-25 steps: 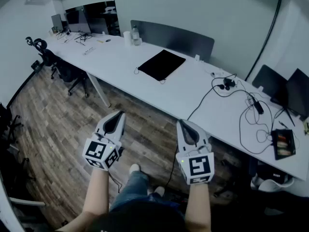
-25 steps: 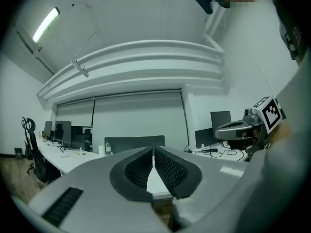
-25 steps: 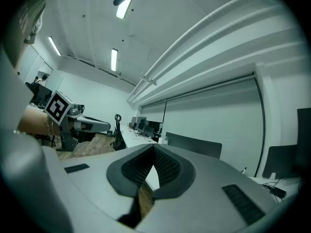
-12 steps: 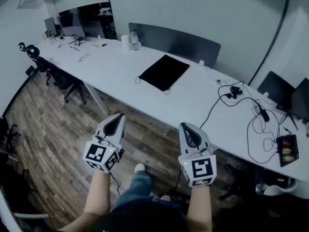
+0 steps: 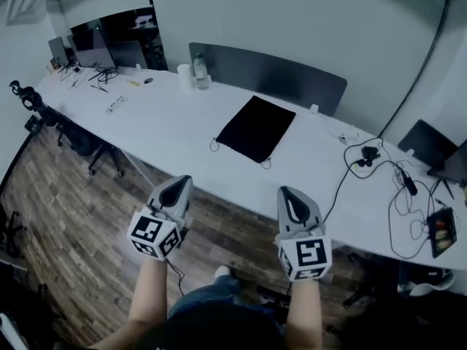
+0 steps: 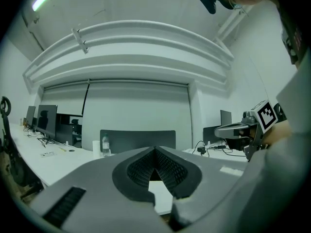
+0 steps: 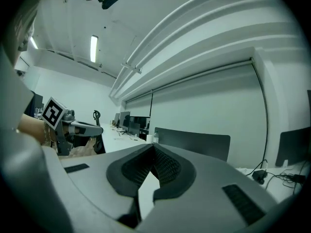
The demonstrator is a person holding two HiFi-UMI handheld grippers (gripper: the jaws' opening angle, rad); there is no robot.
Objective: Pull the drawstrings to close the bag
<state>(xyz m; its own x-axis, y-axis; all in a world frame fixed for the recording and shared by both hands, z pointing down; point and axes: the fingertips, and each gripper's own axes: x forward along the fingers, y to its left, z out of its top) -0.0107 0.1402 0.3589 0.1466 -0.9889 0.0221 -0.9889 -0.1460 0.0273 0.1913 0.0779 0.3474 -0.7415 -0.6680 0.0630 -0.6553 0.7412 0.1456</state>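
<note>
Black flat fabric bag lies by the white worktop's near edge — left gripper and right gripper hover before it, jaws pressed together, empty.

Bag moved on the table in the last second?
No. The bag still lies before the partition, right of the bottle, same as earlier; only the view has closed in.

You hold both grippers out ahead of you, side by side and well apart, tips pointing away. Your left gripper has its jaws pressed together on nothing, and so does your right gripper. Your left forearm and right forearm are bare.
</note>
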